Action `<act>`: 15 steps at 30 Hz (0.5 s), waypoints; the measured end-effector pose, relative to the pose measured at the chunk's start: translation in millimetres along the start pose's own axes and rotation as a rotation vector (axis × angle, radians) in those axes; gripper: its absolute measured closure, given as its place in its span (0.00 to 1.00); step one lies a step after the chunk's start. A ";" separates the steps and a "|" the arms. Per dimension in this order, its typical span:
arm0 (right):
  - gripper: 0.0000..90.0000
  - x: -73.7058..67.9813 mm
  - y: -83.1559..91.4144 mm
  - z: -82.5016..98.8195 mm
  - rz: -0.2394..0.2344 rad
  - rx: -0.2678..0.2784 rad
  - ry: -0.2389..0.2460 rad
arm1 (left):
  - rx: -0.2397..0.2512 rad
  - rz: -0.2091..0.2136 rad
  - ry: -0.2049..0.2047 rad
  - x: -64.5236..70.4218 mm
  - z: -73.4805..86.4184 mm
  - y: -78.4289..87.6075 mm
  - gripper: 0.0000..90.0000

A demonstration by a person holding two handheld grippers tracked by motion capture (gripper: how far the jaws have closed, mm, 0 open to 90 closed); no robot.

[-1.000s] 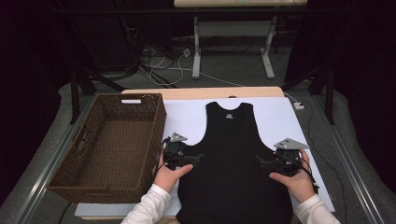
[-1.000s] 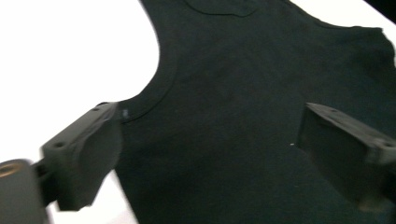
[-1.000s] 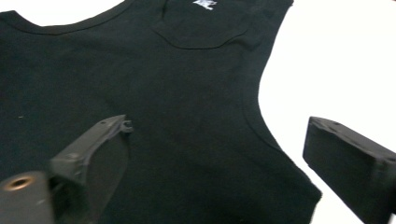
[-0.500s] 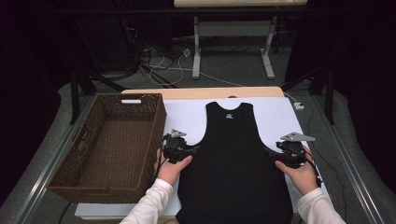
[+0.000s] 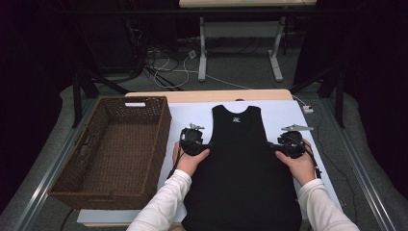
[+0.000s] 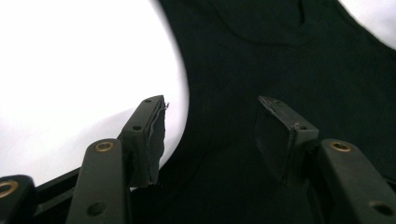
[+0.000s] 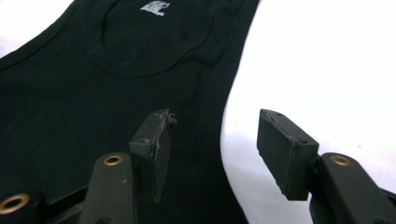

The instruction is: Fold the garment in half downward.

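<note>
Black tank top (image 5: 239, 173) flat, long axis fwd; L gripper (image 5: 208, 146) & R gripper (image 5: 272, 146) each straddle a side edge at armholes, jaws half-open, just been closing, not pinching yet

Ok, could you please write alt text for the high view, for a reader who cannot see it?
A black sleeveless top lies flat on a white table, and a person holds the left gripper and right gripper at its two side edges. A brown wicker basket stands to the left.
</note>
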State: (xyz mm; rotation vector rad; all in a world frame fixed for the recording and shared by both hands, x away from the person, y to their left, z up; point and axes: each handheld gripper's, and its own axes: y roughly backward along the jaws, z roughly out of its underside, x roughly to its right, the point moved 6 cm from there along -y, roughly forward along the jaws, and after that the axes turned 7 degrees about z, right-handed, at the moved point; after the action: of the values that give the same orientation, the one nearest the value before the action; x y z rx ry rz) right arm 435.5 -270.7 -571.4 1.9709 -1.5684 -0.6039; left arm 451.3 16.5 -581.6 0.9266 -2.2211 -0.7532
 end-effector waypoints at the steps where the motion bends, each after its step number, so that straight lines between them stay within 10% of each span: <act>1: 0.50 -0.1 -3.4 -1.4 0.000 0.001 -0.003 | 0.000 -0.004 0.010 -0.3 -1.0 -2.0 0.48; 15: 0.50 -4.1 -30.4 5.4 0.005 -0.087 -0.031 | -0.023 -0.016 0.035 -4.6 -2.3 -22.5 0.49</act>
State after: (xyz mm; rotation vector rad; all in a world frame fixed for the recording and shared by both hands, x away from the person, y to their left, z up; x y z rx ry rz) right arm 453.4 -262.2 -595.5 1.9015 -1.5382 -0.6920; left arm 464.9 6.1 -597.1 0.9408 -2.1727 -0.7632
